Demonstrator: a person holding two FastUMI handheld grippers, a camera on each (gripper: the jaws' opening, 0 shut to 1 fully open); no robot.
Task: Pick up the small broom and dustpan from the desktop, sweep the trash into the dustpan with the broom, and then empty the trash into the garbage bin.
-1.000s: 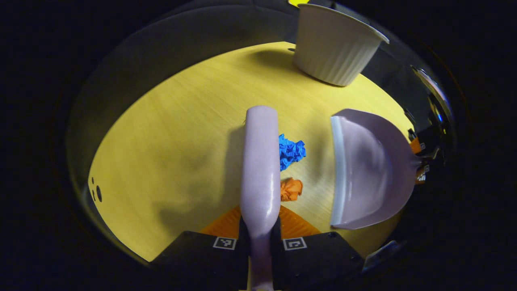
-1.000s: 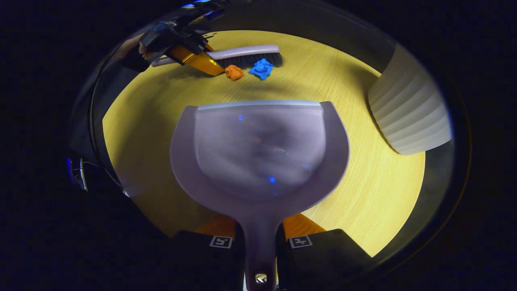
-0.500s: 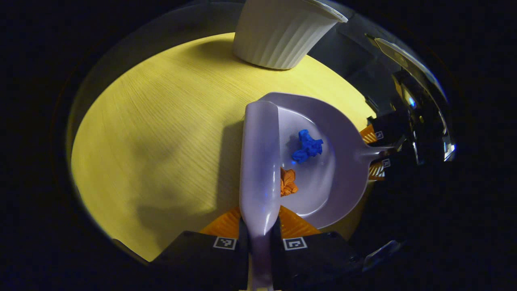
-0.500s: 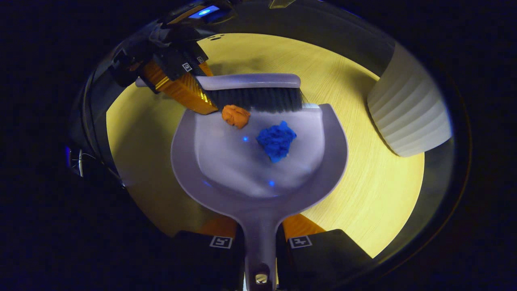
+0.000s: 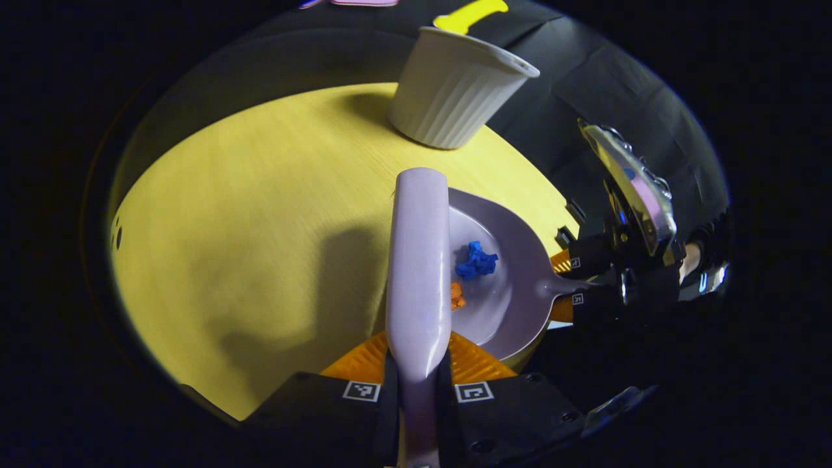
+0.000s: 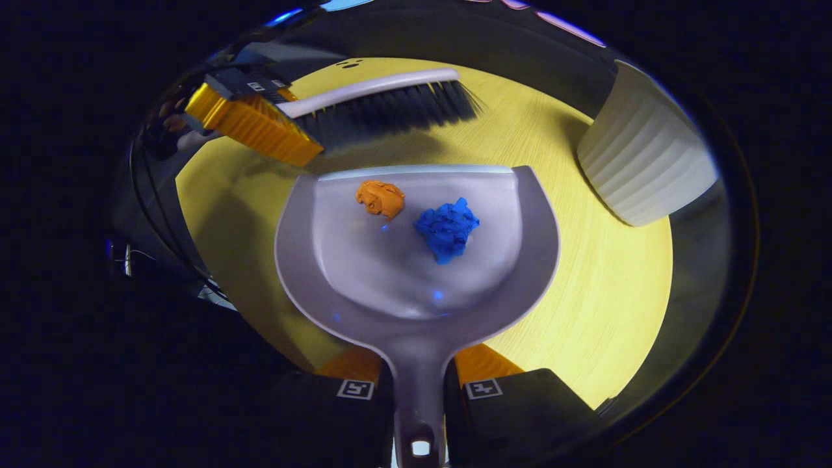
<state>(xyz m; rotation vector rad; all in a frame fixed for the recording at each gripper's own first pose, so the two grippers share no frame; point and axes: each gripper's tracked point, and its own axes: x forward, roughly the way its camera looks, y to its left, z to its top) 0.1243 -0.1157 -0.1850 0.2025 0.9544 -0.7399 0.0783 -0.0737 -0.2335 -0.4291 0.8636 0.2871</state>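
- Over the yellow wood-grain bench (image 6: 604, 312), your right gripper (image 6: 419, 390) has its fingers clenched on the handle of the dustpan (image 6: 416, 286); the pan's long axis runs straight away from that camera, its open lip at the far end.
- Inside the pan lie two crumpled scraps — an orange scrap (image 6: 380, 197) close to the lip and a blue scrap (image 6: 447, 227) just beside it, nearer the middle.
- Your left gripper (image 5: 416, 390) is clamped on the handle of the small broom (image 5: 419, 260), which points forward along its fingers.
- From the right gripper view, the broom (image 6: 383, 104) hangs beyond the pan's lip, lengthwise across it, dark bristles turned toward the pan and apart from it.
- From the left gripper view, the dustpan (image 5: 513, 292) sits just right of the broom, handle pointing right into the right gripper (image 5: 578, 283).
- A white ribbed garbage bin (image 5: 458, 94) stands upright at the bench's far edge, well apart from the pan — black cloth hangs behind it.
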